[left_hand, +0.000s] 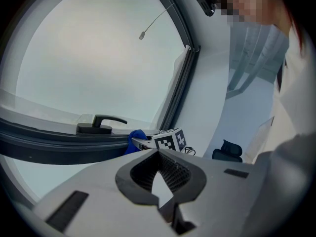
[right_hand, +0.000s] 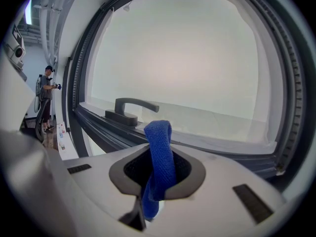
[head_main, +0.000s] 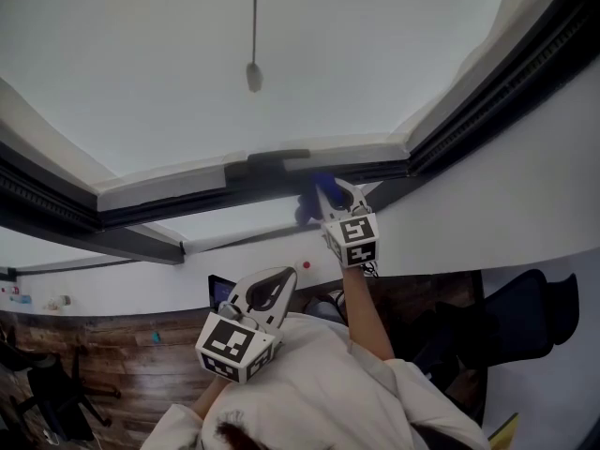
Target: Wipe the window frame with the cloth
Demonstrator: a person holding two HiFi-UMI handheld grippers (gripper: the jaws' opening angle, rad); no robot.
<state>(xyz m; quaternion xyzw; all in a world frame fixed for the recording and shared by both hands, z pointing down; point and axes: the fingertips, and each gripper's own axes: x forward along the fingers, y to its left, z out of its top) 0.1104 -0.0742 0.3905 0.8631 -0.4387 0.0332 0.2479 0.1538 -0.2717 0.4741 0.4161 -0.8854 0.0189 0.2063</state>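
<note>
The dark window frame (head_main: 187, 204) runs across the head view, with its black handle (head_main: 272, 157) on the horizontal bar. My right gripper (head_main: 330, 195) is raised to that bar just right of the handle, shut on a blue cloth (head_main: 309, 202) that touches the frame. In the right gripper view the folded cloth (right_hand: 160, 157) sticks up out of the gripper (right_hand: 158, 179), with the handle (right_hand: 131, 110) and frame (right_hand: 113, 132) just beyond. My left gripper (head_main: 262, 293) hangs lower, near my chest, shut and empty (left_hand: 159, 179). It sees the cloth (left_hand: 134, 138) and handle (left_hand: 98, 125).
A blind cord with a weight (head_main: 254, 73) hangs in front of the pane. White wall (head_main: 525, 204) lies right of the window. Below are a wooden floor (head_main: 112, 364) and a black chair (head_main: 525, 317). A person (right_hand: 47, 100) stands far off to the left.
</note>
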